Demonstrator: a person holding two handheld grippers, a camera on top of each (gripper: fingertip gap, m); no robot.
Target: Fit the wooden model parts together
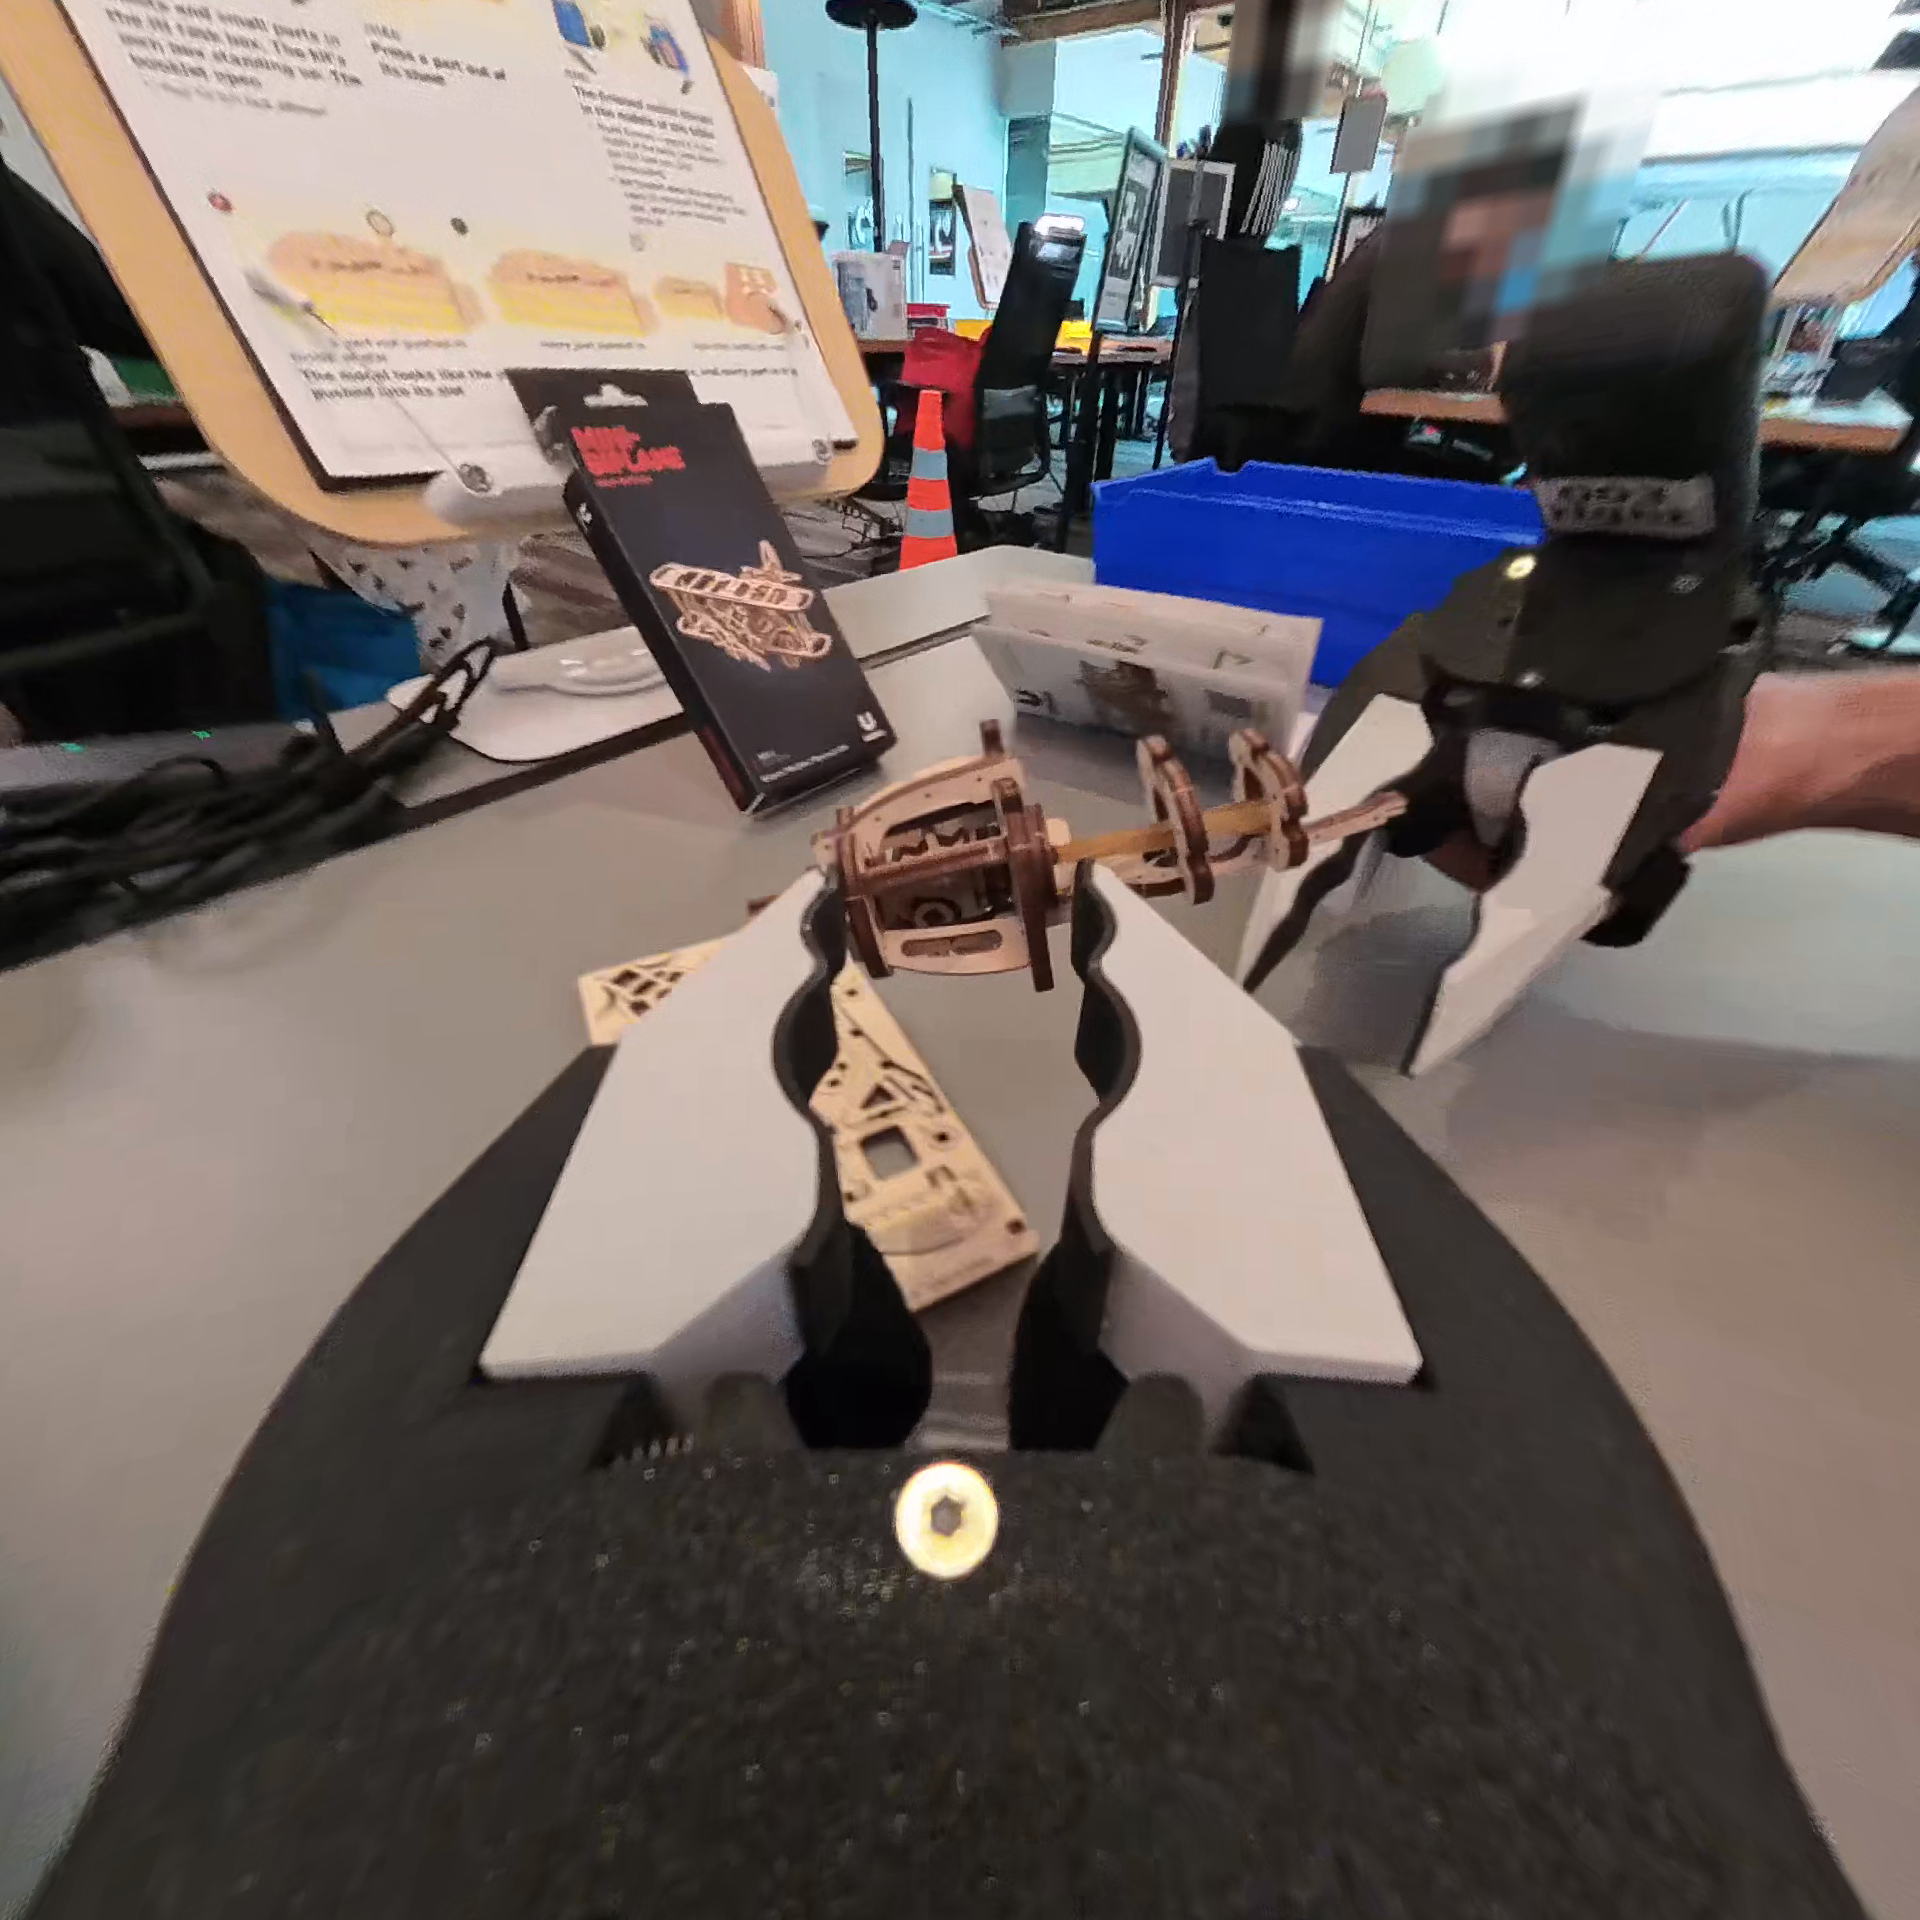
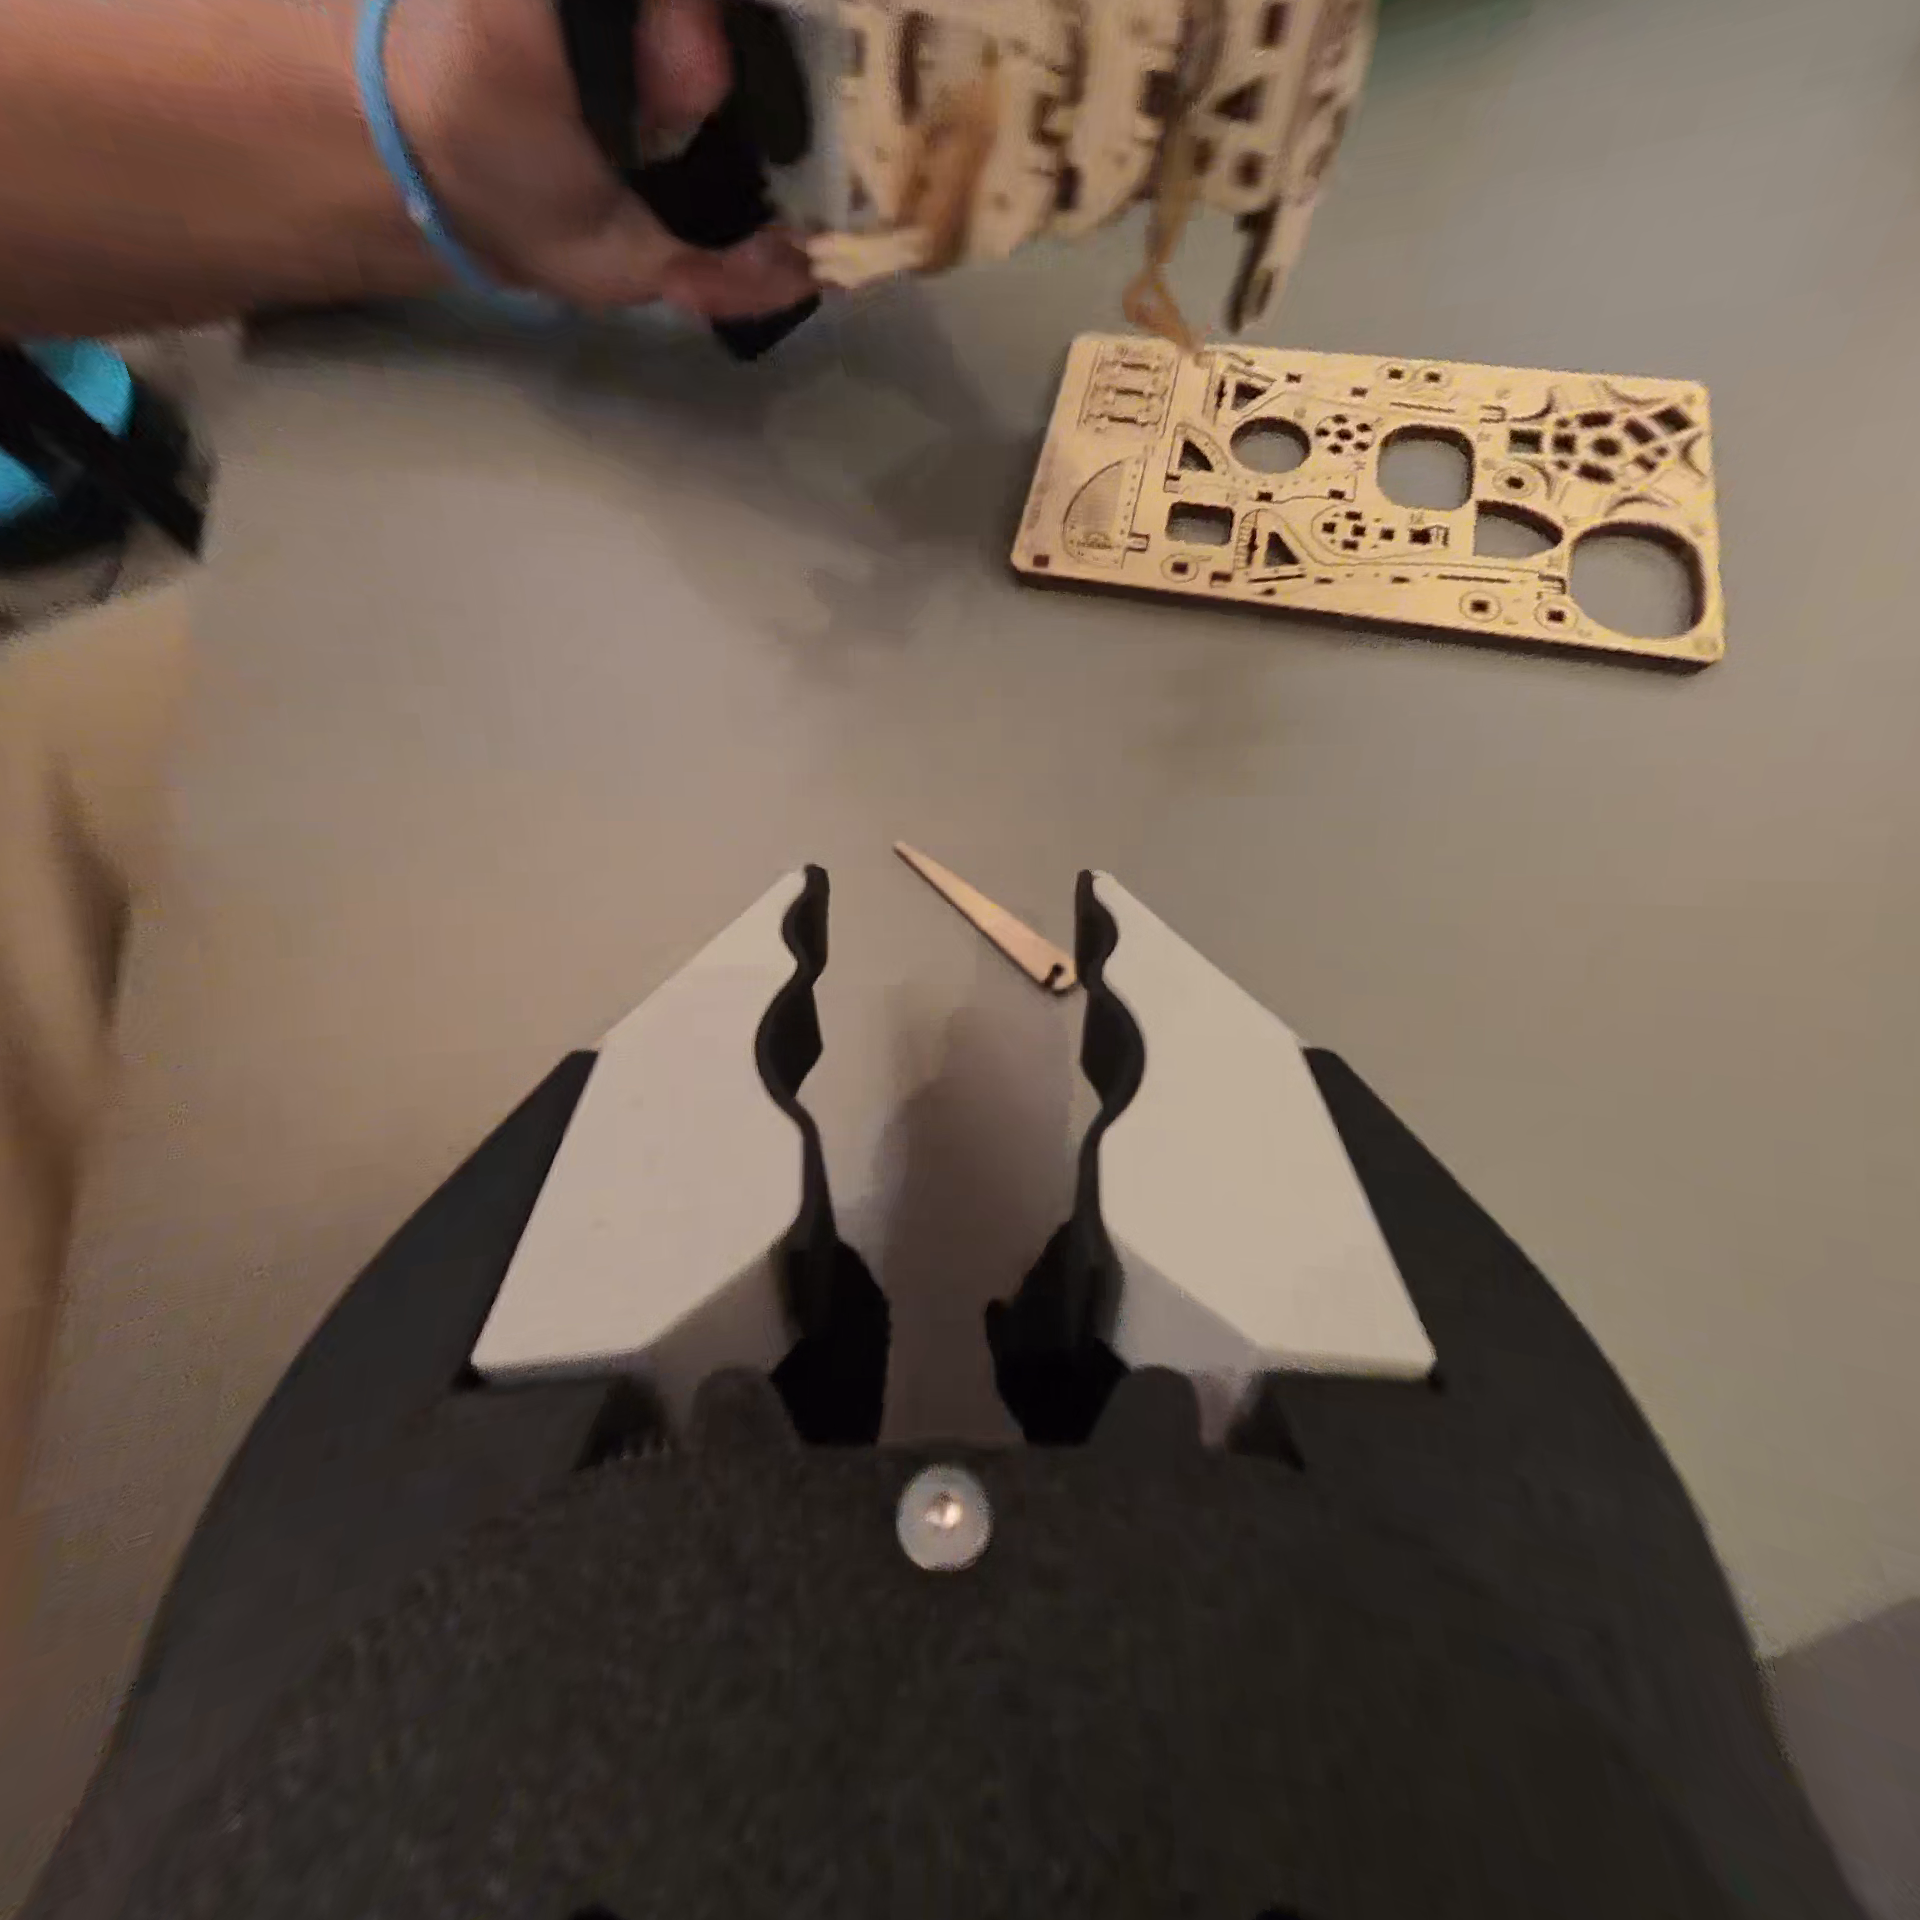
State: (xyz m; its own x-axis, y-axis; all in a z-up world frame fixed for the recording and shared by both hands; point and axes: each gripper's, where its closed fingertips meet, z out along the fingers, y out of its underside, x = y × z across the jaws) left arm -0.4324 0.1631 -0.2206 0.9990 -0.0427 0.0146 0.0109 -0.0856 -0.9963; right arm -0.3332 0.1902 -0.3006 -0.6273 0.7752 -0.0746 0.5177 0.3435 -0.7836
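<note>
Inspection found your left hand-held gripper [image 1: 951, 914] clamped on the blunt front section of the wooden model [image 1: 956, 883], holding it clear above the counter [image 1: 312, 1091]. The model's long axis ran roughly level, its front section at your left fingers [image 1: 717, 1049] and its slender tail reaching rightward and slightly away, toward your right hand-held gripper [image 2: 951, 914]. In the left wrist view the tail tip sat close to that gripper; contact could not be confirmed. Your right gripper's jaws stood apart, holding nothing. Between its fingertips a thin wooden sliver [image 2: 987, 920] lay flat on the counter, pointed end away from the camera. A punched wooden parts sheet [image 2: 1371, 499] lay flat beyond, beneath the raised model.
</note>
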